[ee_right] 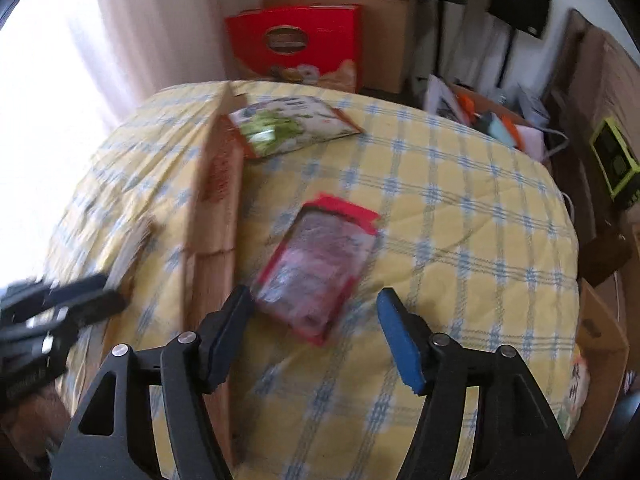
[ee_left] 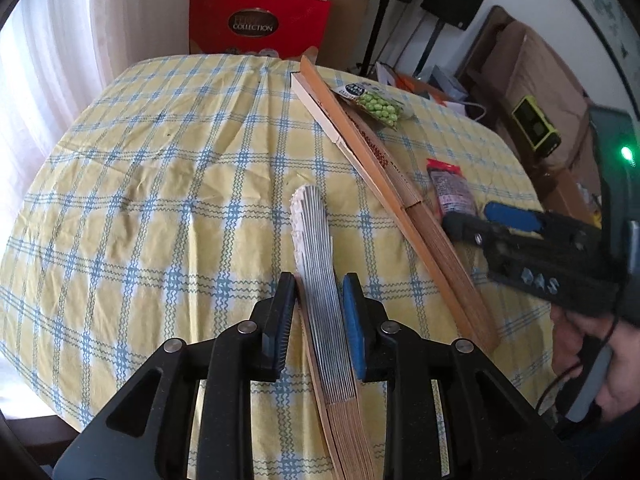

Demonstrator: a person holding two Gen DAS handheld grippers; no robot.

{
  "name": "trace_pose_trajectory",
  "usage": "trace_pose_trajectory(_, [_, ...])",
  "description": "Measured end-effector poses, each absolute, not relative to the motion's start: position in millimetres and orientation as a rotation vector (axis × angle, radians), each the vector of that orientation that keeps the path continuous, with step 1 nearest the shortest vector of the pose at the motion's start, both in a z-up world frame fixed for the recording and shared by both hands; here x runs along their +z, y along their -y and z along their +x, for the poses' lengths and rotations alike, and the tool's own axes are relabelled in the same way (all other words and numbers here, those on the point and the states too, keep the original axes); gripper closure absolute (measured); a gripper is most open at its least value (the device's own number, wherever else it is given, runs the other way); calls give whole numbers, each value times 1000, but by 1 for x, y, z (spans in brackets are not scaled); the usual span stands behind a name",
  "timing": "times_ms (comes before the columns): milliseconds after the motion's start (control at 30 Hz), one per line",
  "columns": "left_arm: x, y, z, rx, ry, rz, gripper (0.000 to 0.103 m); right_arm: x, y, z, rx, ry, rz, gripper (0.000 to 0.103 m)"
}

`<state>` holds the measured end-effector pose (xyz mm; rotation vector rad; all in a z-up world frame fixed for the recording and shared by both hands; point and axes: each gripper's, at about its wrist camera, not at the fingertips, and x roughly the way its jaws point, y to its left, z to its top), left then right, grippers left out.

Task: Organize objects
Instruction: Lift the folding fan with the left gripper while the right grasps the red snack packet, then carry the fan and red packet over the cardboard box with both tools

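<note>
While the left gripper [ee_left: 318,300] is clamped on the folded fan [ee_left: 316,264] above the checked tablecloth [ee_left: 160,168], the right gripper [ee_right: 316,320] stands apart, empty, over the red snack packet [ee_right: 316,264].

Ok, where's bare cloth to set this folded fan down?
The widest bare checked tablecloth lies left of the long cardboard box, towards the curtain. Right of the box it is crowded: the green pea packet, red snack packet, right tongs.
</note>
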<state>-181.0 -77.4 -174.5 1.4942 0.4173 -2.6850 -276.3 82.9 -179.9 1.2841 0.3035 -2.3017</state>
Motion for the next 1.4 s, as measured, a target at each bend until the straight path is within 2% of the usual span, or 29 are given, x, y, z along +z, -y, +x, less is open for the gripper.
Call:
trace_pose_trajectory(100, [-174,76,-180,-2682,-391,1500,79,-181,-73,-277,-2333,-342,1289,34])
trace_pose_trajectory(200, [-173,72,-179,-2682,-367,1525,73,-182,-64,-276,-2351,-361,1280,39])
trace_pose_trajectory(300, [-173,65,-177,-2697,-344,1553,60,-181,-62,-273,-2336,-366,1267,52])
trace_pose_trajectory(367, [-173,56,-176,-2701,-271,1549,59,-180,-62,-271,-2320,-376,1263,69])
trace_pose_trajectory(467, [-174,46,-171,-2706,-184,1510,62,-178,-73,-274,-2297,-289,1291,81])
trace_pose_trajectory(500, [-174,46,-170,-2703,-174,1491,74,-177,-78,-275,-2300,-257,1297,83])
trace_pose_trajectory(533, [-174,47,-169,-2699,-170,1485,81,-176,-82,-274,-2307,-244,1298,86])
trace_pose_trajectory(567, [-174,48,-169,-2700,-185,1489,81,-174,-86,-273,-2324,-231,1287,89])
trace_pose_trajectory(633, [-174,53,-169,-2706,-227,1500,82,-170,-92,-270,-2332,-199,1271,91])
trace_pose_trajectory(767, [-171,51,-167,-2718,-187,1518,83,-160,-108,-262,-2309,-70,1233,93])
trace_pose_trajectory(1400, [-90,63,-129,-2823,-201,1208,84,-63,-178,-177,-2495,-41,993,96])
